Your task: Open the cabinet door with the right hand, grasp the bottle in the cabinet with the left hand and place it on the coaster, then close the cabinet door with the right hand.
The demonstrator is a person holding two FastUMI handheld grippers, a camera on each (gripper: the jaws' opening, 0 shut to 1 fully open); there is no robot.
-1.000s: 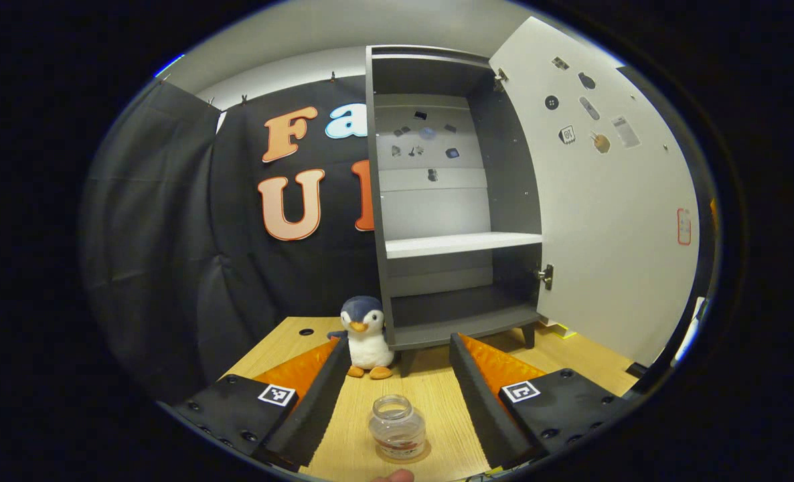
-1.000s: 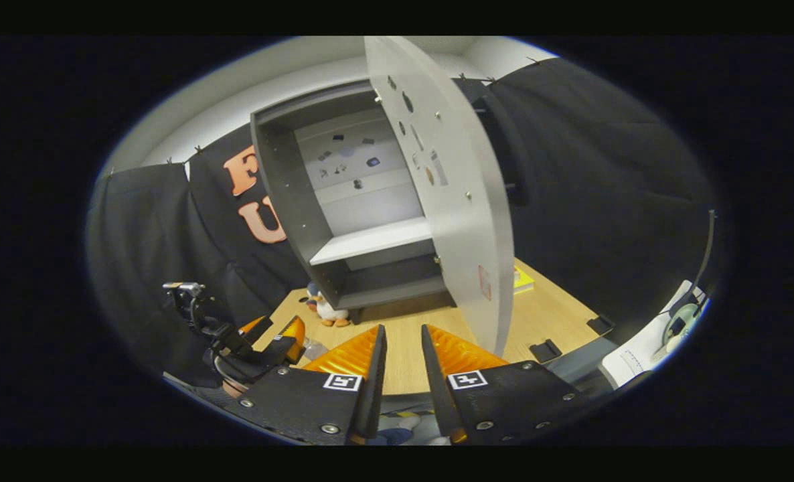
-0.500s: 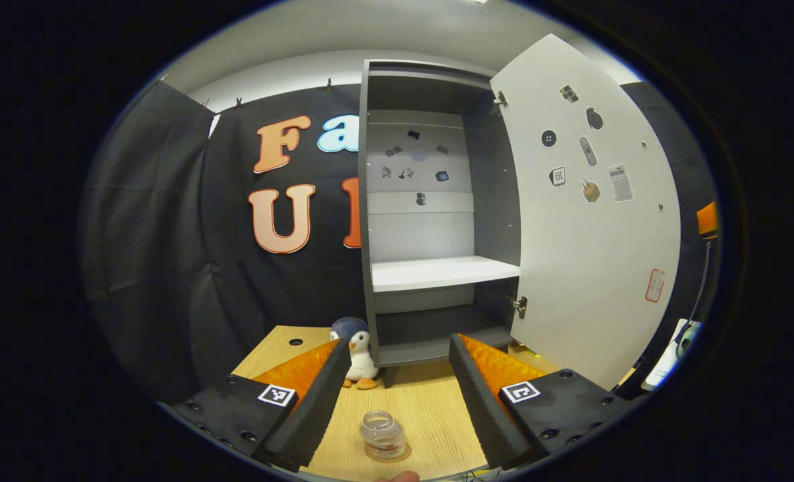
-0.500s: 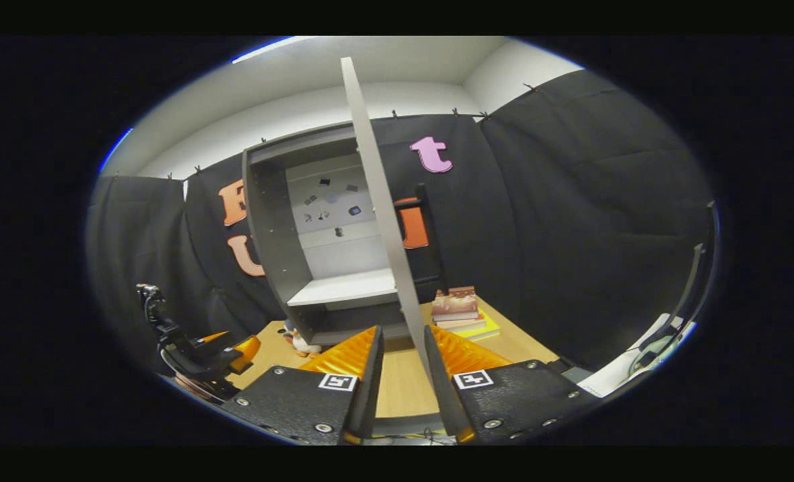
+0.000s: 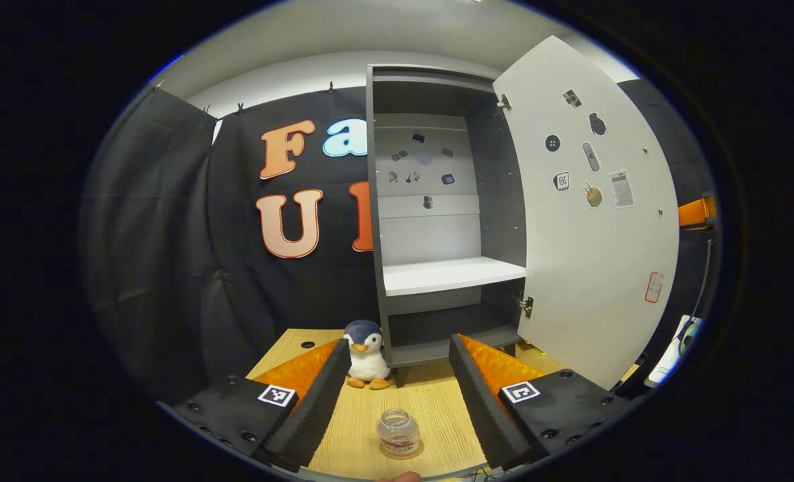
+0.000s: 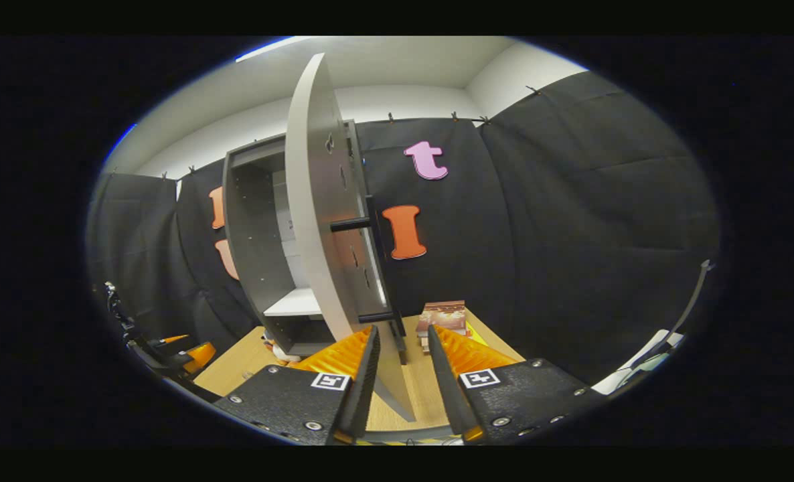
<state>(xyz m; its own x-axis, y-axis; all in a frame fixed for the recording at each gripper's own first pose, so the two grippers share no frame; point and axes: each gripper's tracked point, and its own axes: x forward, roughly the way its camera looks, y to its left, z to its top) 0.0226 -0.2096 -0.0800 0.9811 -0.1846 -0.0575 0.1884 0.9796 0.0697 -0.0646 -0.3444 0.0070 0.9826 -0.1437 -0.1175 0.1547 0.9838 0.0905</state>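
A small clear bottle (image 5: pixel 399 432) stands upright on a round coaster (image 5: pixel 401 452) on the wooden table (image 5: pixel 430 408). My left gripper (image 5: pixel 397 347) is open, drawn back from the bottle and holding nothing. Behind it the grey cabinet (image 5: pixel 380 201) stands with bare shelves and its white door (image 5: pixel 591 221) swung out to the right. In the right gripper view the door (image 6: pixel 313 221) is seen nearly edge-on, its black handle (image 6: pixel 350 225) on the outer face. The door's lower free edge runs between the fingers of my right gripper (image 6: pixel 400 338), which stay apart.
A plush penguin (image 5: pixel 367 353) sits by the cabinet's left foot. A stack of books (image 6: pixel 441 314) lies on the table to the right of the cabinet. The other gripper (image 6: pixel 186 351) shows low at the left of the right gripper view.
My right gripper has swung around the door's free edge to its outer side, and the door has turned slightly inward. My left gripper has drawn back from the bottle.
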